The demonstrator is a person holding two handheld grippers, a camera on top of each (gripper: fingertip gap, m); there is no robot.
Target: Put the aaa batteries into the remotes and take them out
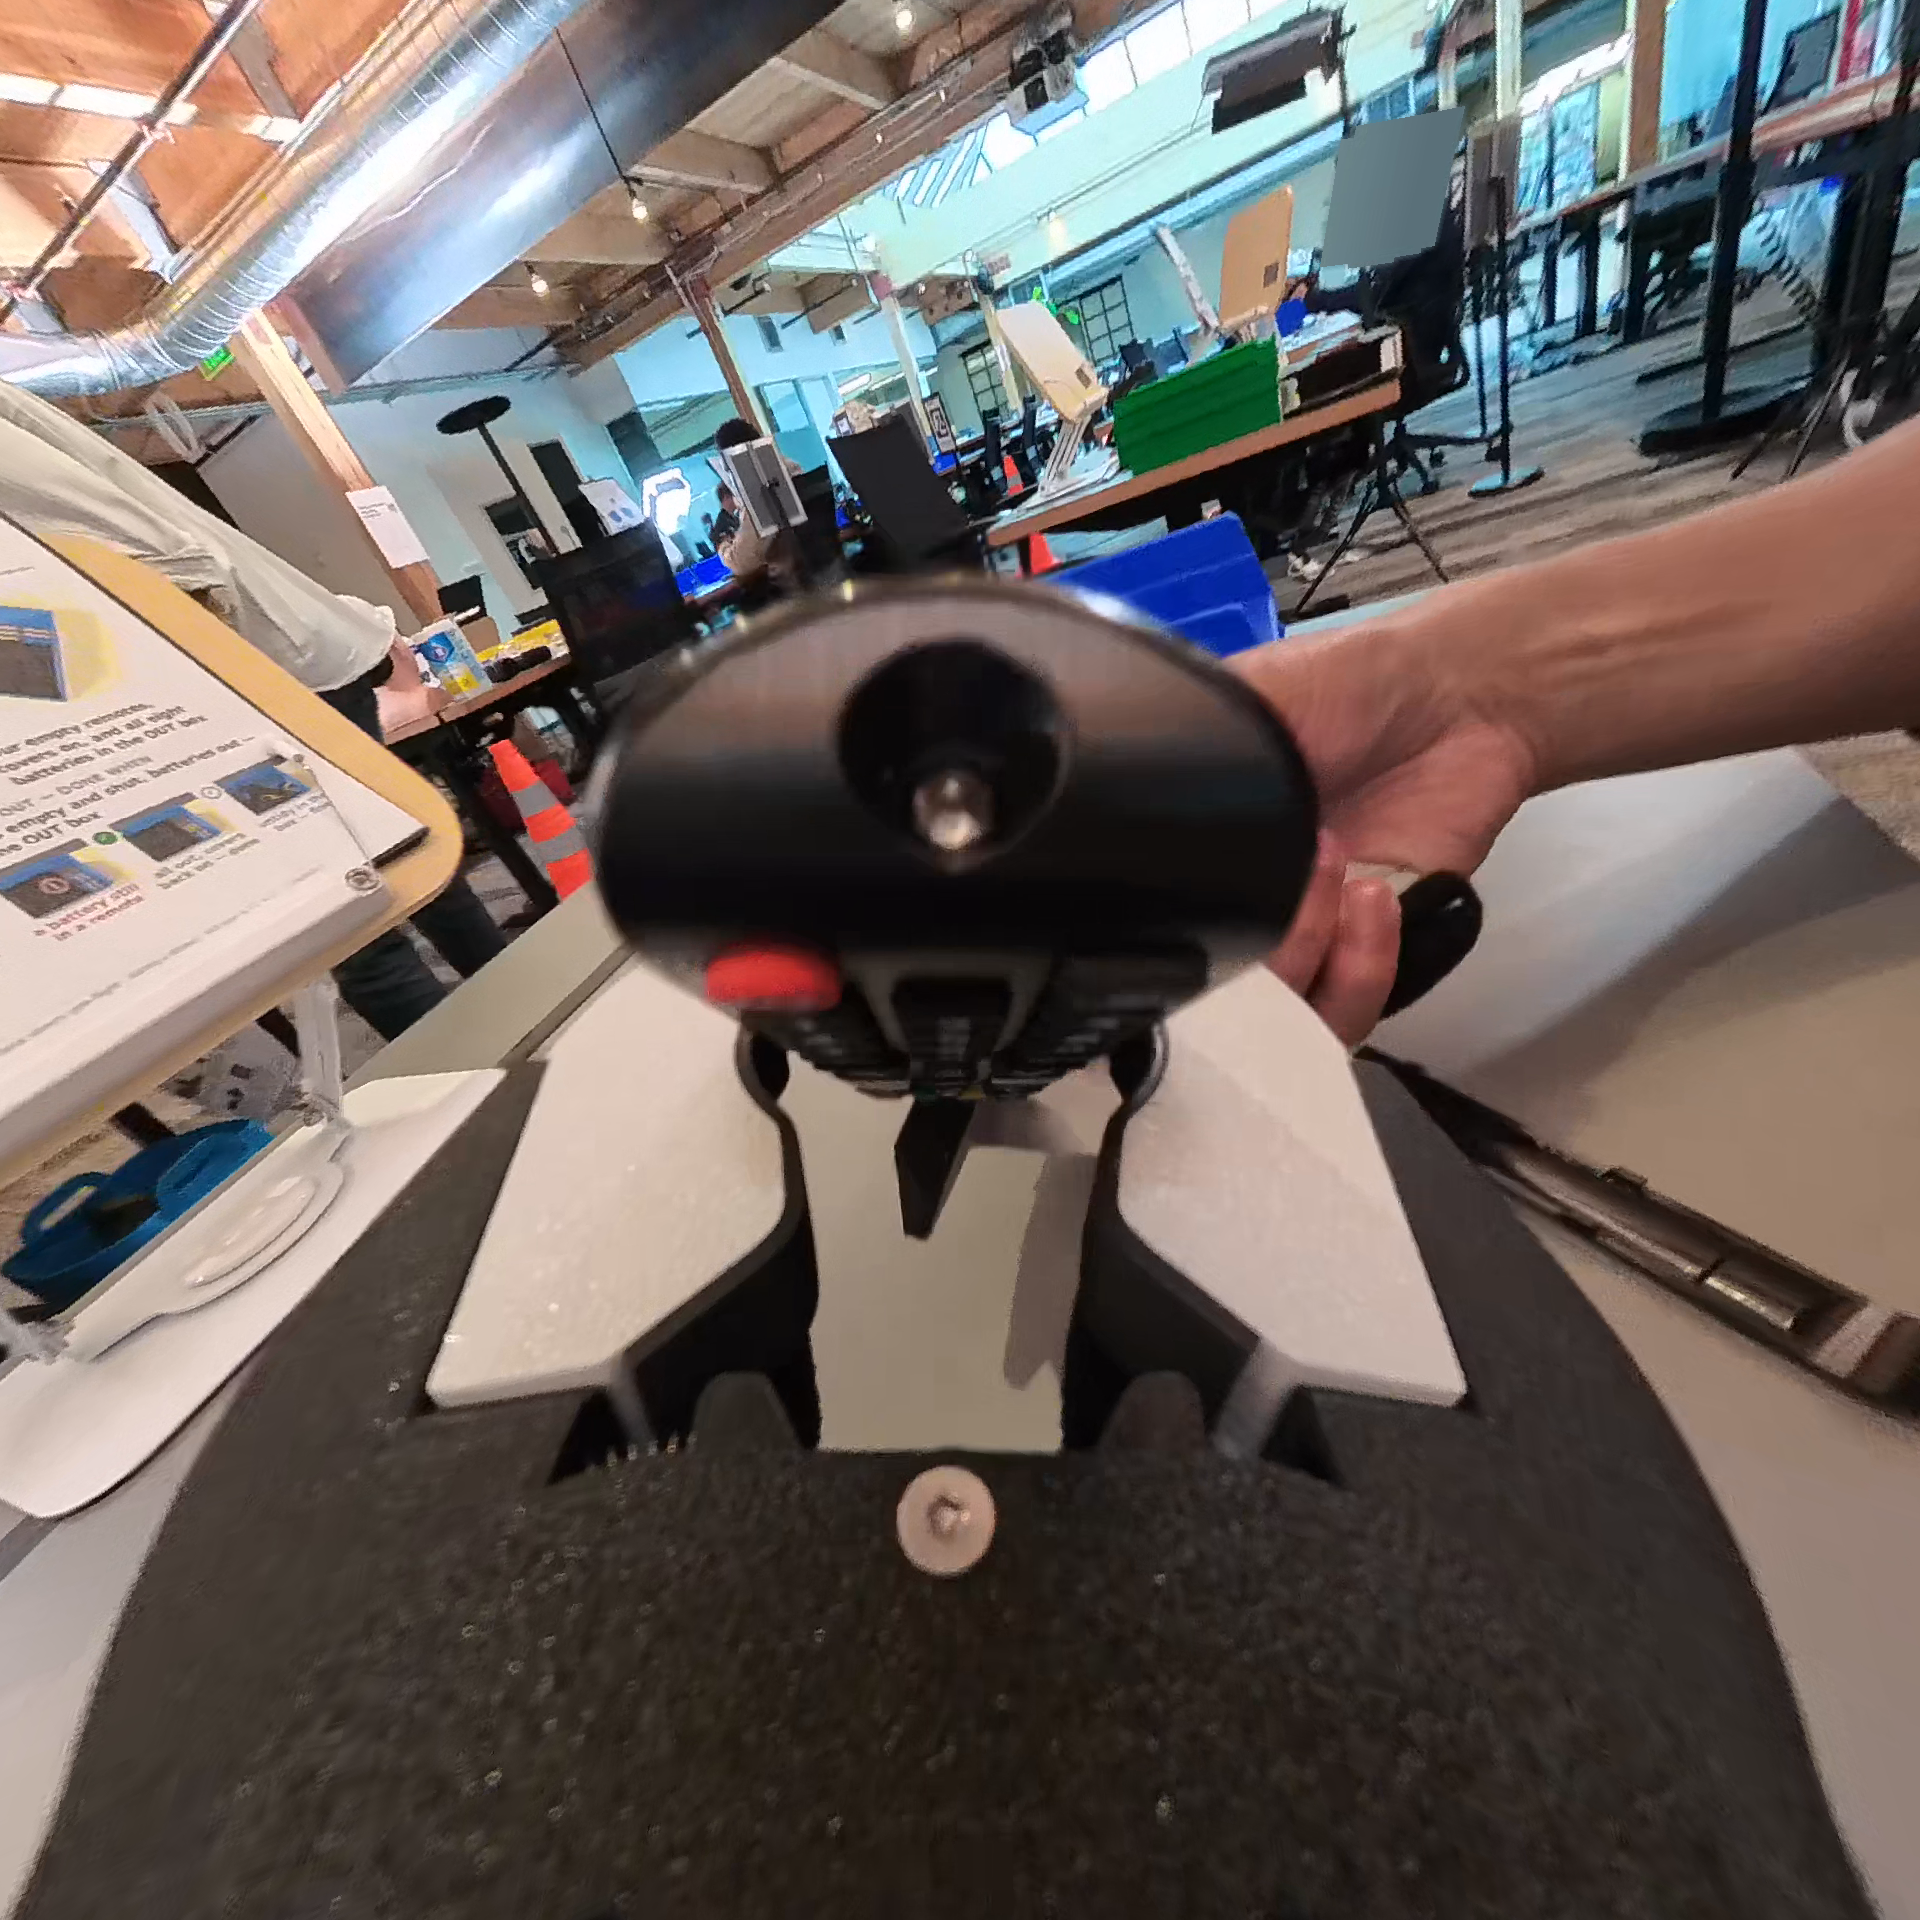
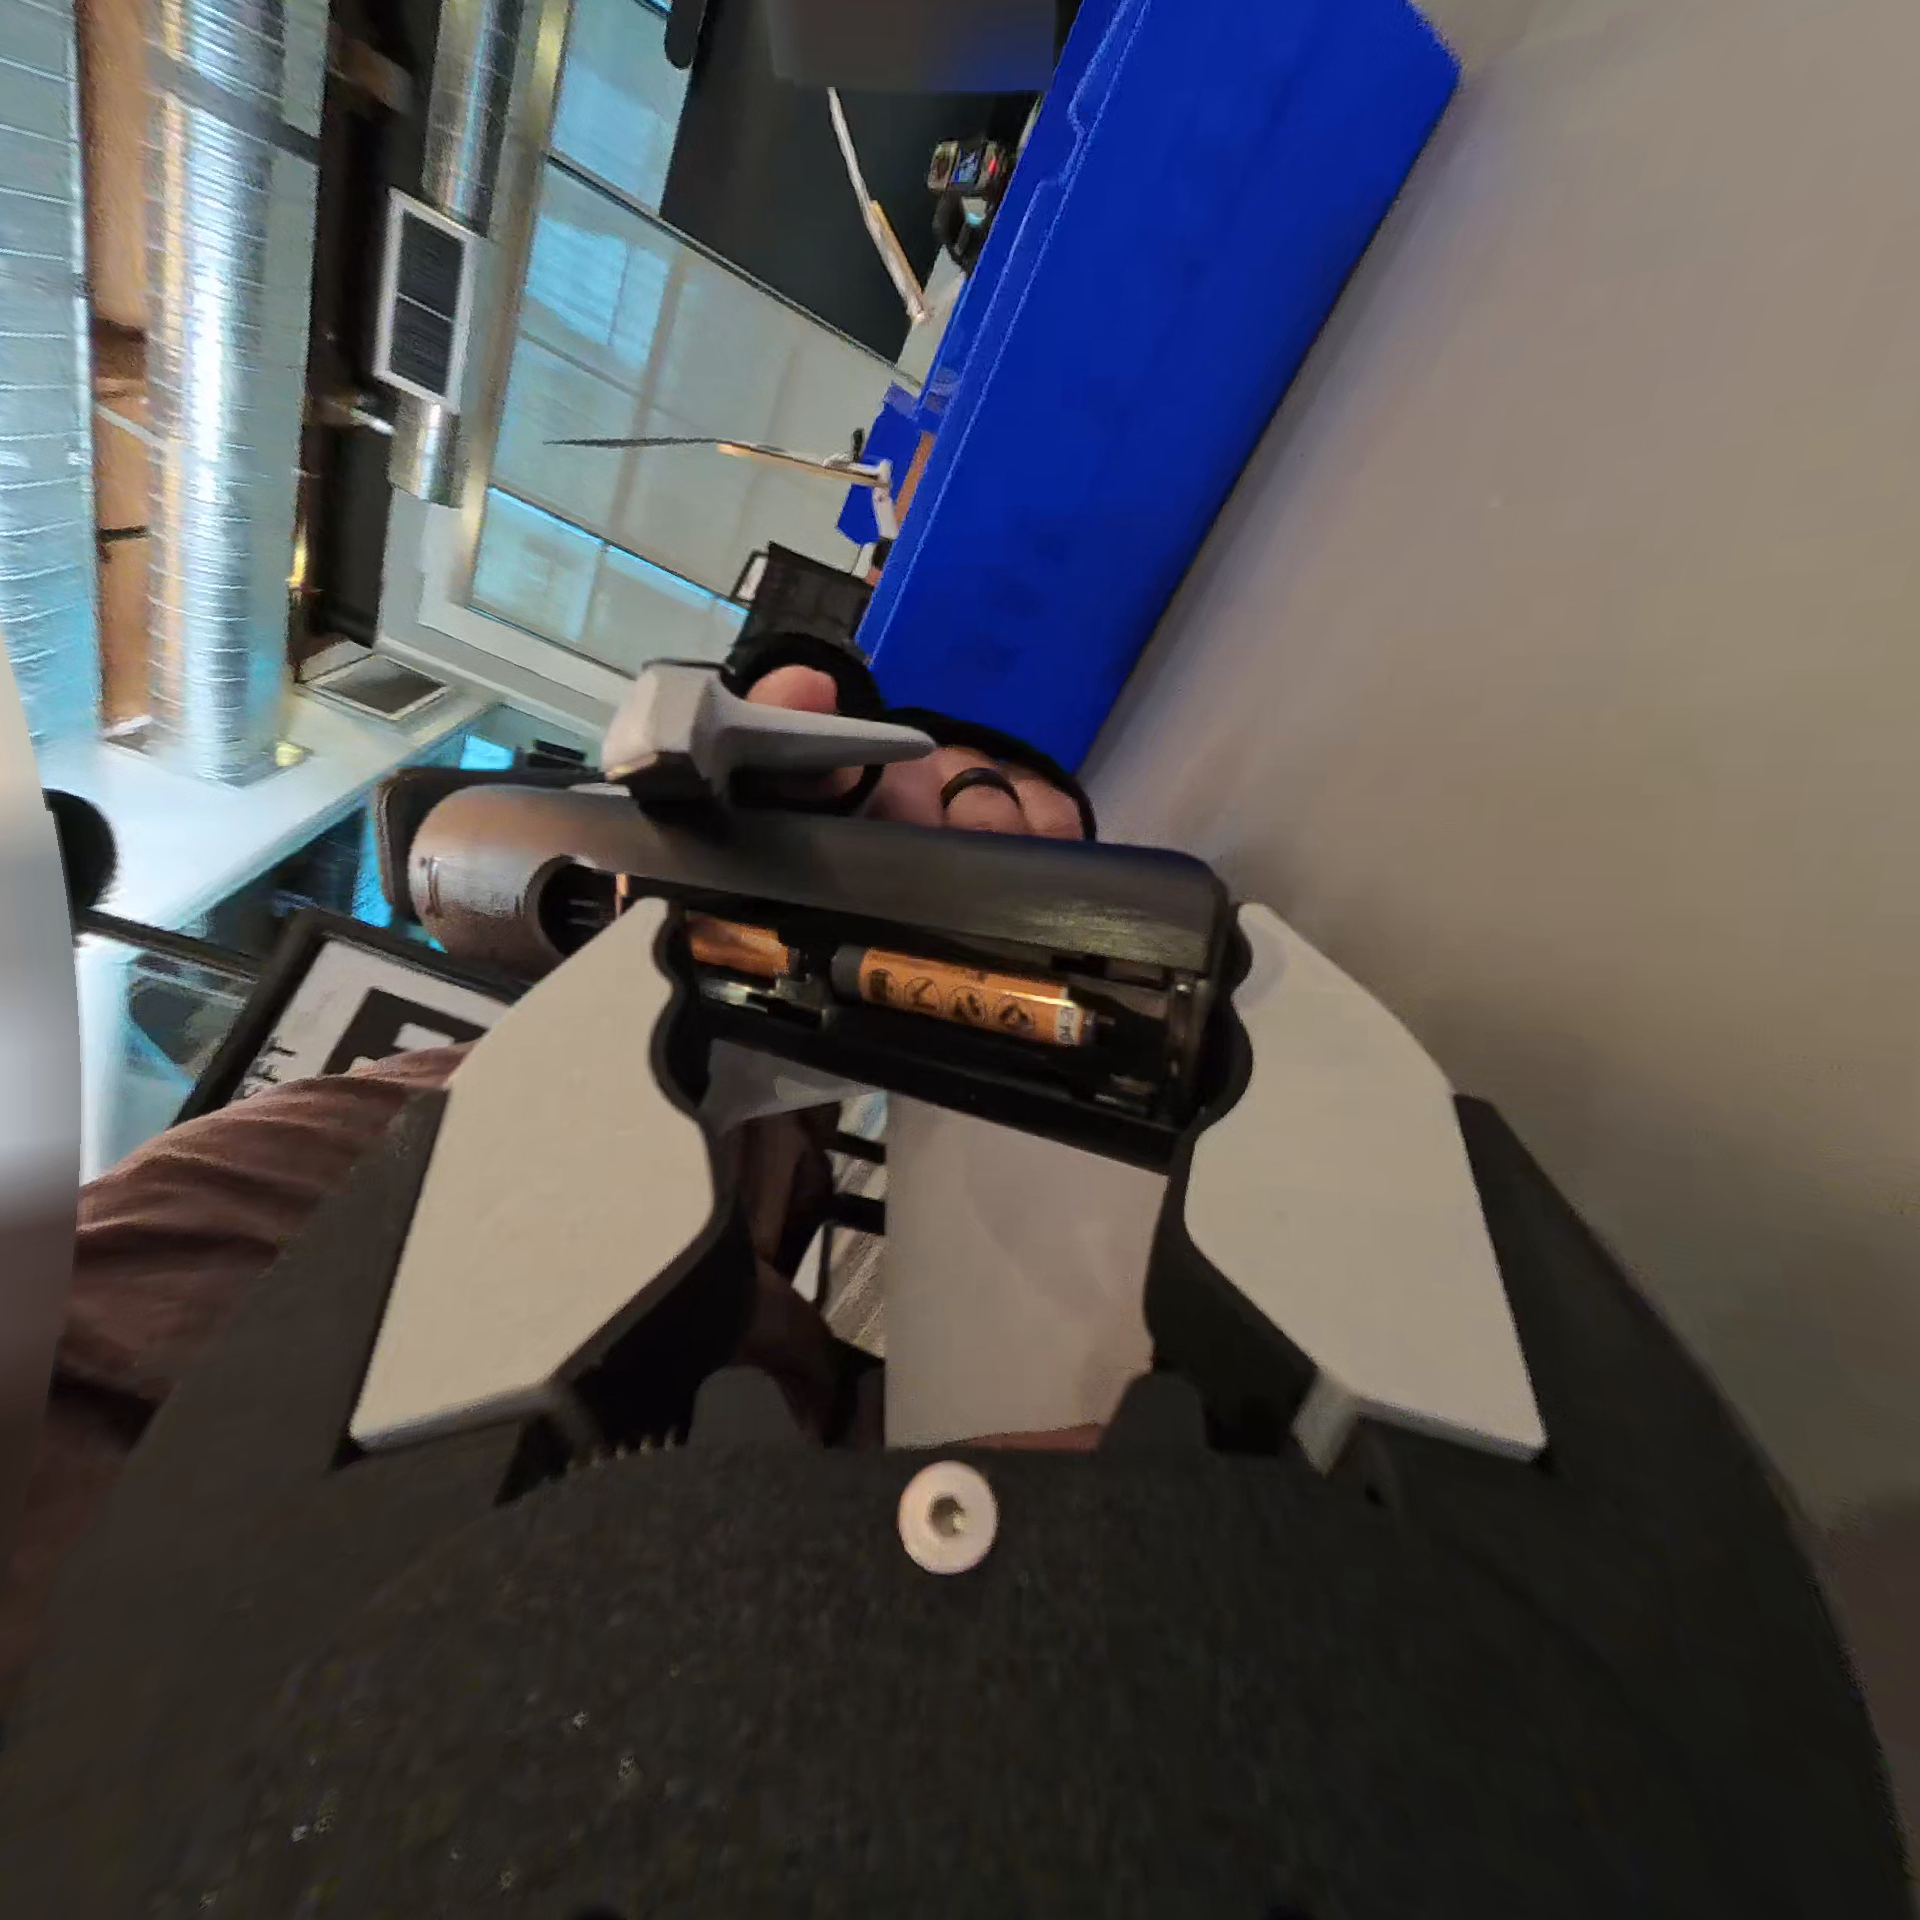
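My left gripper (image 1: pixel 951 1070) is shut on a black remote (image 1: pixel 951 790), which I see end-on and blurred, with a red button (image 1: pixel 771 977) above its keypad. In the right wrist view the same remote (image 2: pixel 935 873) lies across the frame with its battery compartment open. Two orange and black AAA batteries sit in it, one in the middle (image 2: pixel 966 1003) and one half hidden (image 2: pixel 738 945). My right gripper (image 2: pixel 951 966) is open, its white fingertips (image 2: pixel 1299 997) straddling the compartment. A grey finger of the left gripper (image 2: pixel 748 738) clamps the remote's far edge.
A blue bin stands at the back of the grey table (image 1: pixel 1174 592) and shows in the right wrist view (image 2: pixel 1143 364). Another dark remote lies open-backed at the right (image 1: pixel 1662 1268). An instruction sheet on a white stand is at the left (image 1: pixel 156 831). A person's hand (image 1: pixel 1403 790) holds the right gripper's handle.
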